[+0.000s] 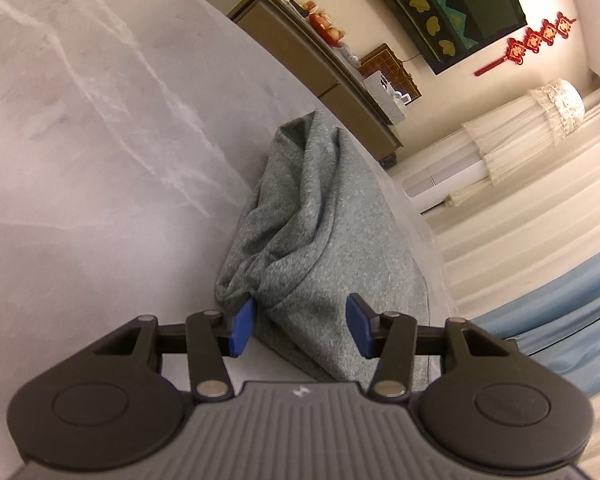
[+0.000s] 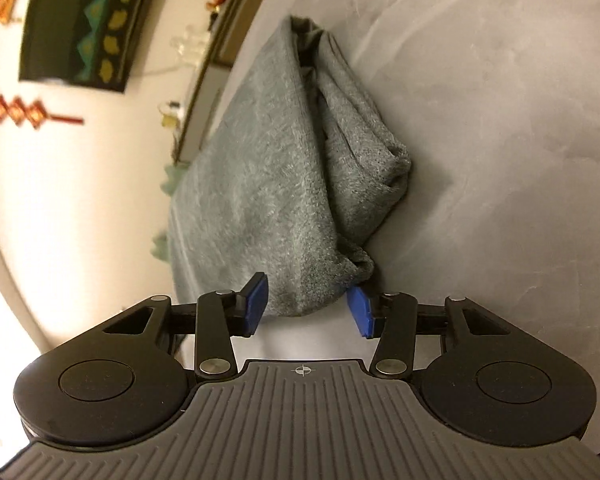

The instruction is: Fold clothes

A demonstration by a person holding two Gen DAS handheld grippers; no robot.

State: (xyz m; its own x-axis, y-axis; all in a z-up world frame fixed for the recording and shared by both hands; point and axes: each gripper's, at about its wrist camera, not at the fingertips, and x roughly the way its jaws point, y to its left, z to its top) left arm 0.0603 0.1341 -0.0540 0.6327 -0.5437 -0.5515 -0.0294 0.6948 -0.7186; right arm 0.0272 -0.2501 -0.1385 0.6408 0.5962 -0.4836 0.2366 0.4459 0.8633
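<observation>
A grey-green fleece garment [image 1: 312, 240] lies folded in a long bundle on the grey marble table [image 1: 80, 140], near its edge. My left gripper [image 1: 302, 326] is open, its blue pads on either side of the bundle's near end, with cloth between them. In the right wrist view the same garment [image 2: 268, 168] runs away from me. My right gripper [image 2: 310, 306] is open, its blue pads straddling the other end of the bundle. Neither pair of pads is pressed onto the cloth.
The table's edge [image 1: 416, 208] runs close beside the garment. Beyond it stand a sideboard [image 1: 340, 80] with glassware and fruit, a dark wall hanging [image 1: 460, 4], white curtains [image 1: 520, 144] and blue cloth [image 1: 560, 320]. The marble surface [image 2: 500, 140] extends on the other side.
</observation>
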